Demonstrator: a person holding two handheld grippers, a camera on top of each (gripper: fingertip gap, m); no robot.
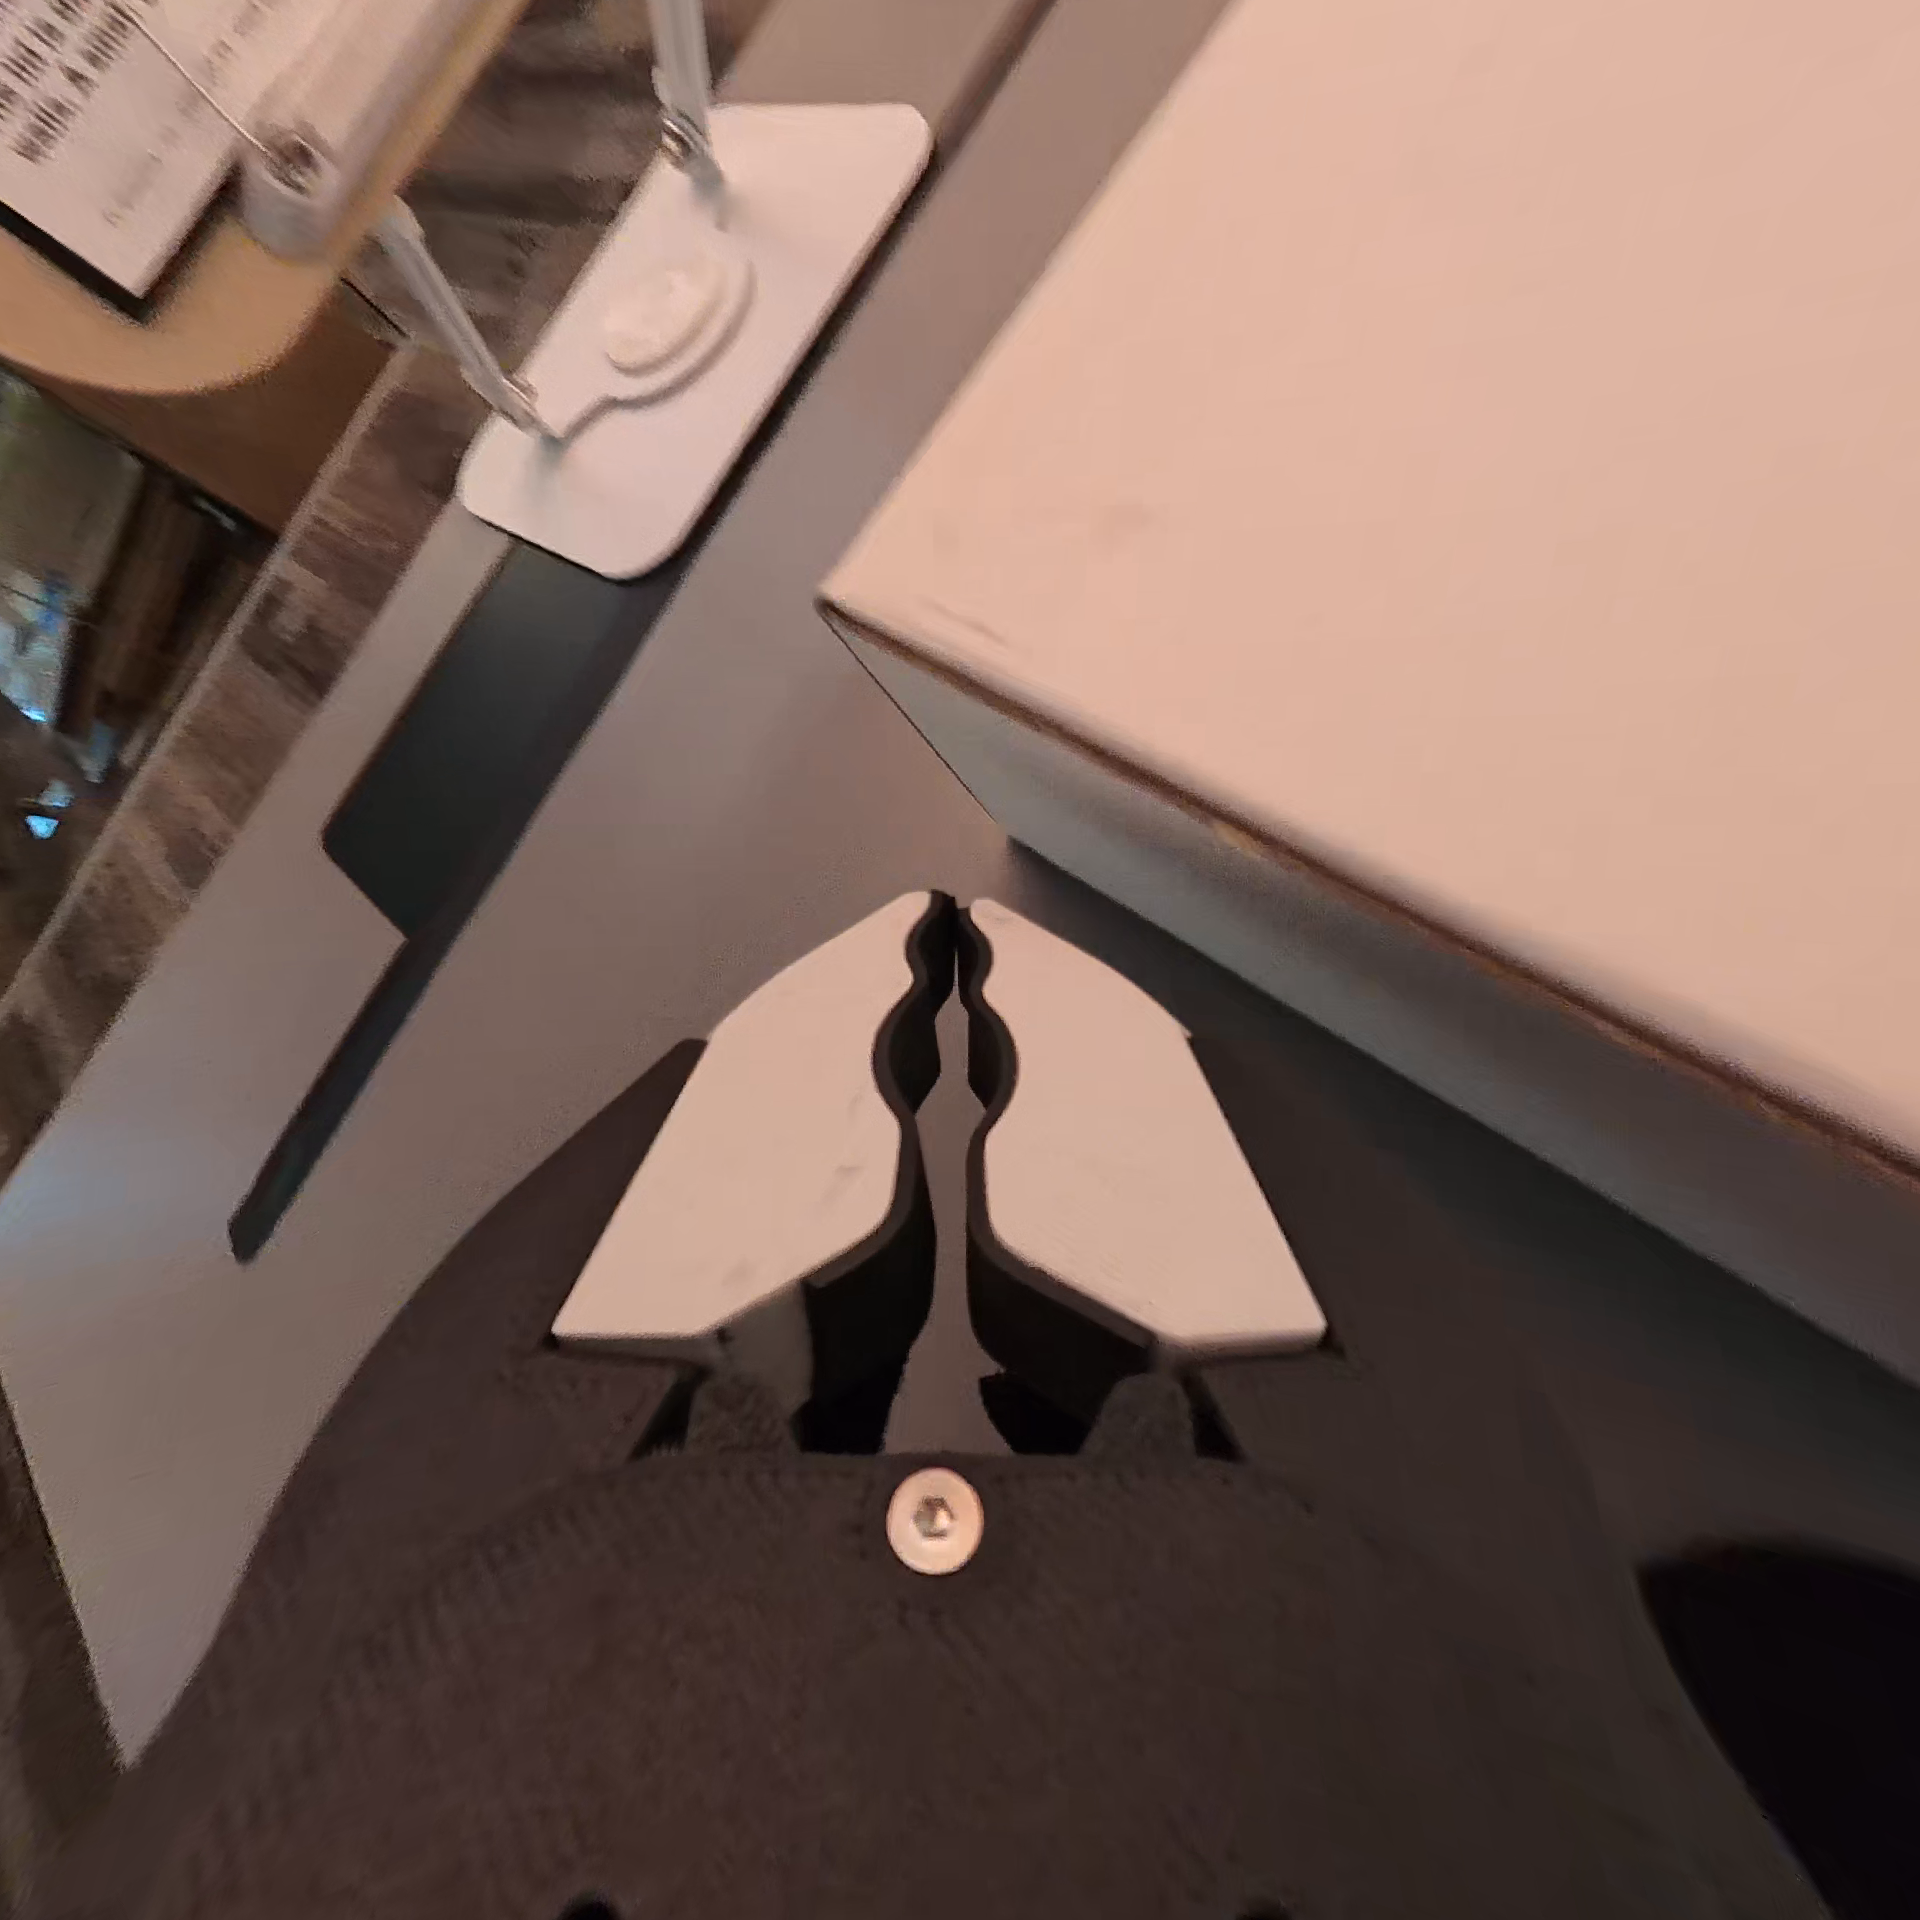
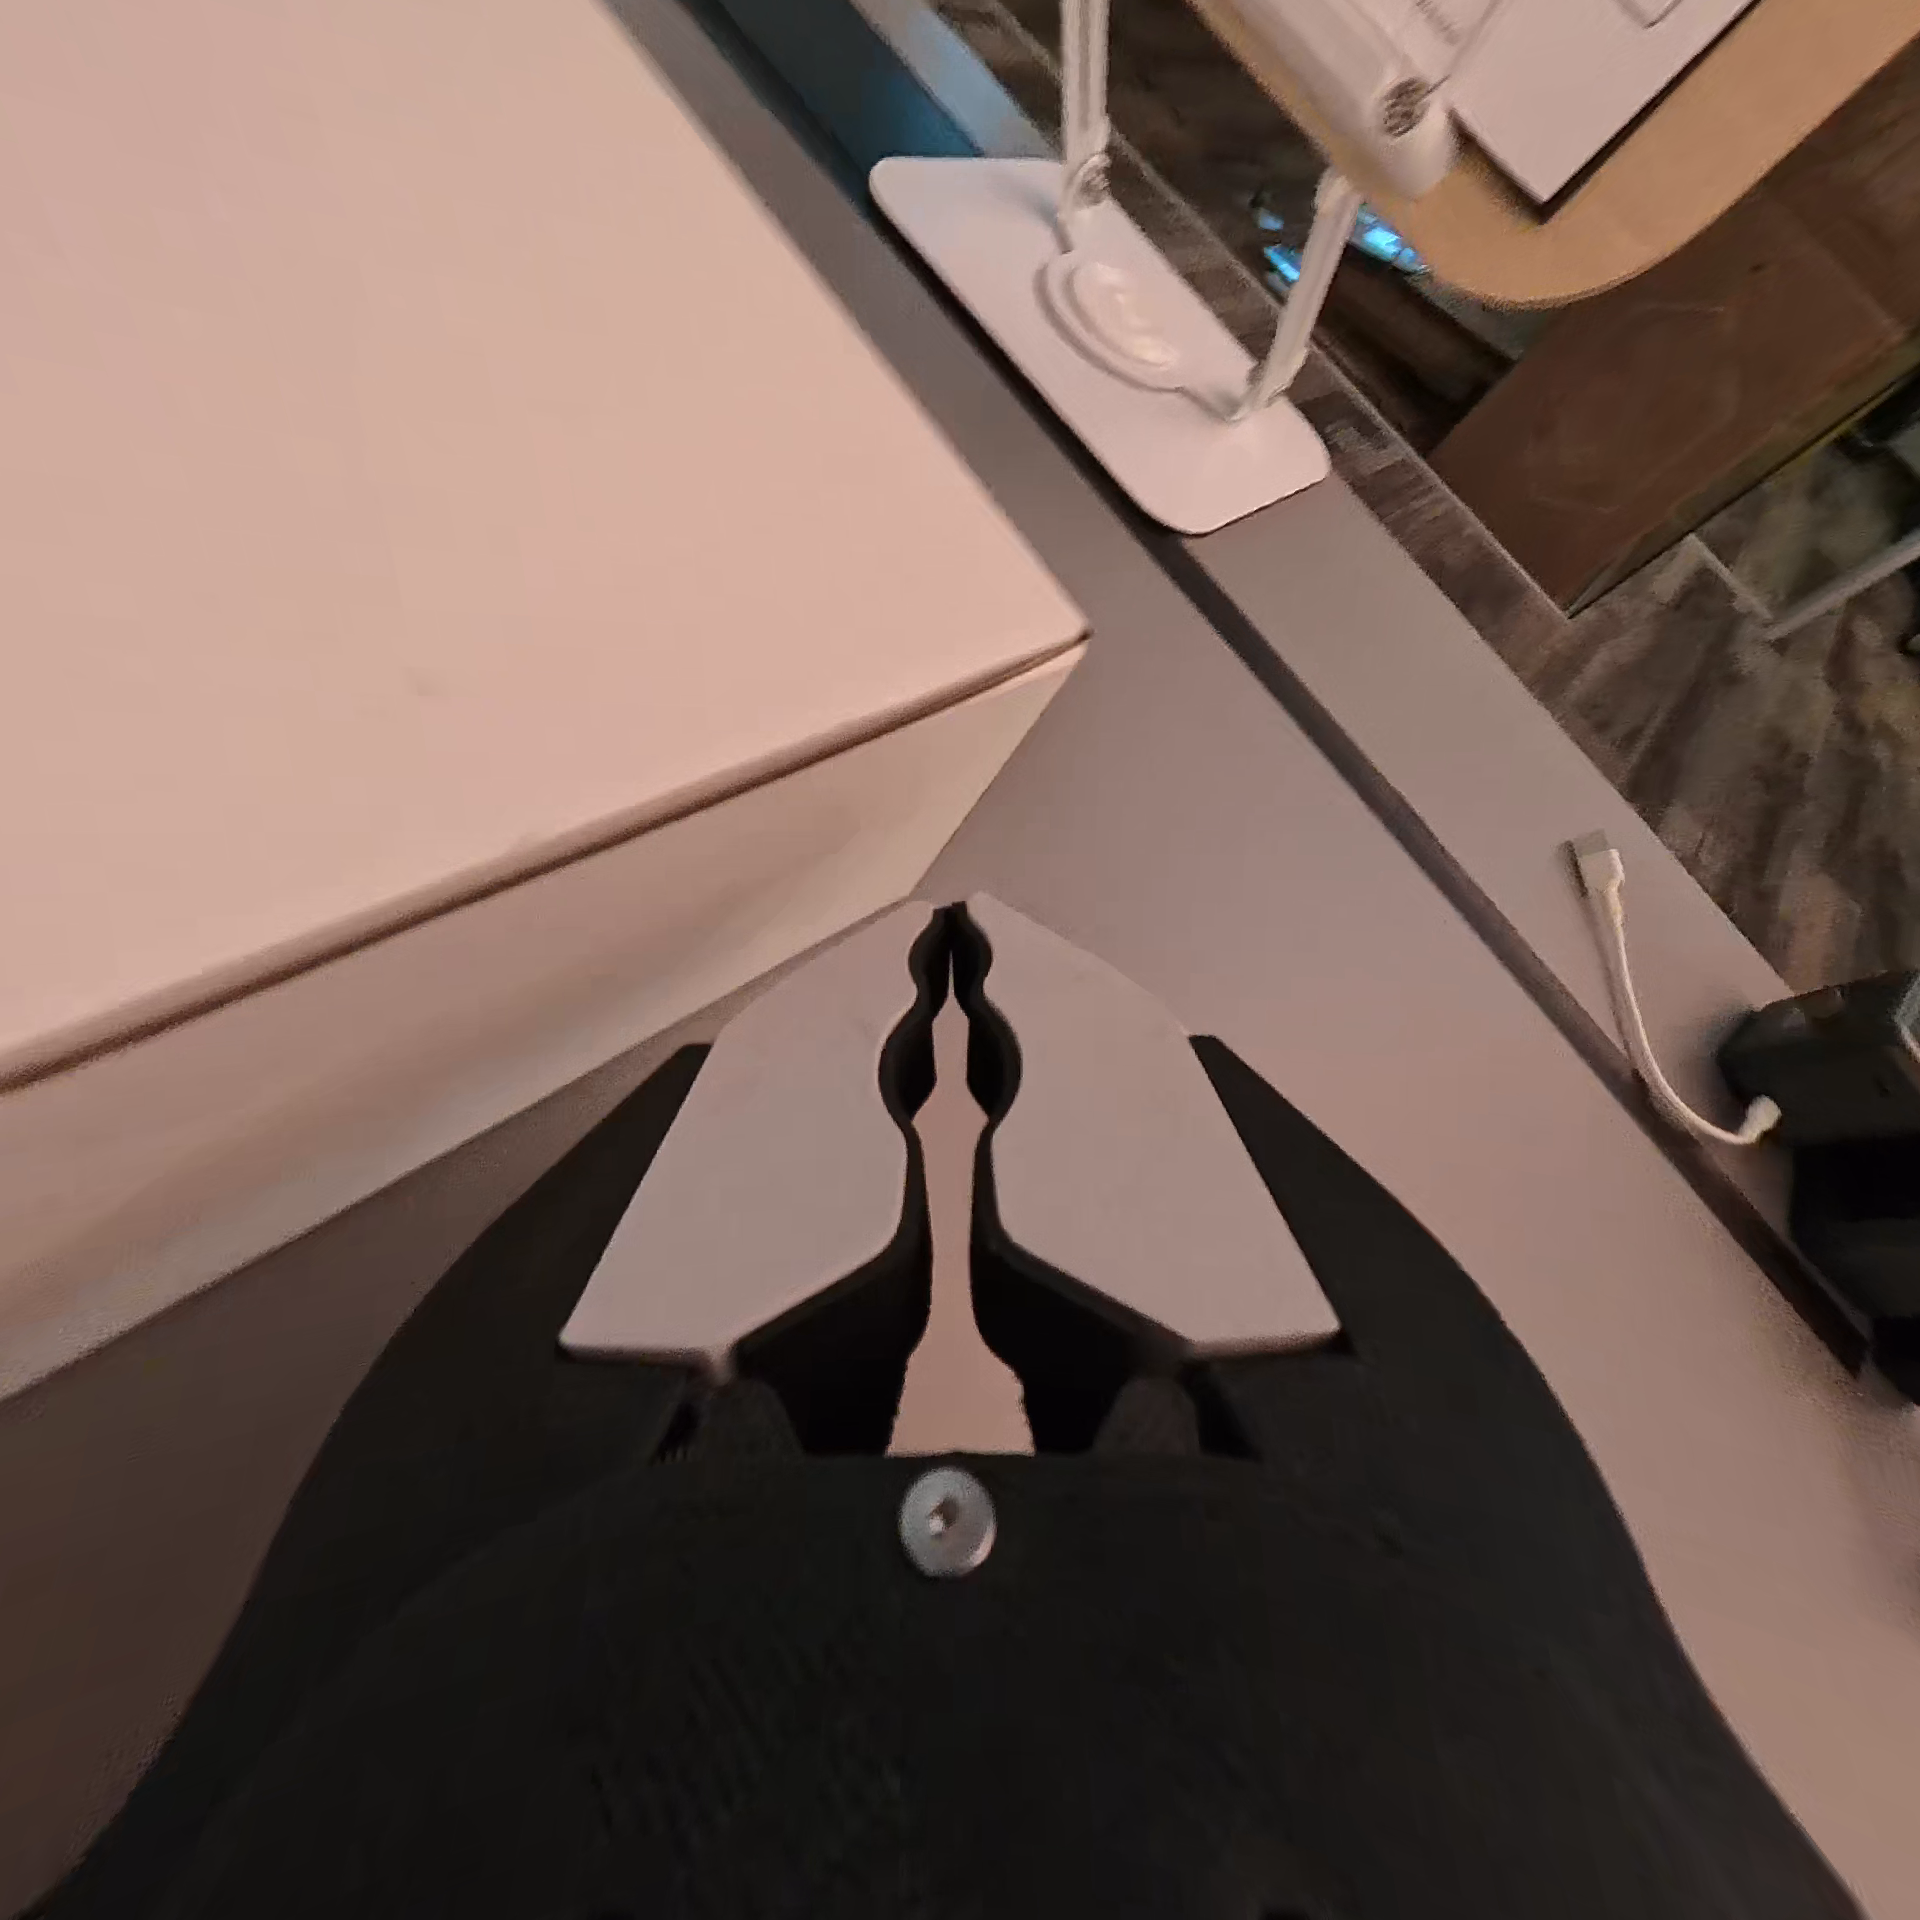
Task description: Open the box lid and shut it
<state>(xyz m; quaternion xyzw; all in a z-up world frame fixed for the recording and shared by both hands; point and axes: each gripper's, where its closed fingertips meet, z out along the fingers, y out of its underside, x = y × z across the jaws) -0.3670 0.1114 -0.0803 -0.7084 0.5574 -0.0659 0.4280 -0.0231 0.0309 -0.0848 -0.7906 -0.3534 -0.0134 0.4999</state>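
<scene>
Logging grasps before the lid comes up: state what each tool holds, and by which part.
Nothing is held. The left tool and the right tool are both shut on nothing, beside the closed white box, clear of its lid.

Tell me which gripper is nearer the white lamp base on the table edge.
Hard to call; roughly equal. The left gripper is shut beside the box, lamp base ahead-left. The right gripper is shut, base ahead-right.

White cardboard box [image 1: 1455,468] filling the upper right of the left wrist view, lid [image 2: 416,416] flat and closed, resting on the grey table
</scene>
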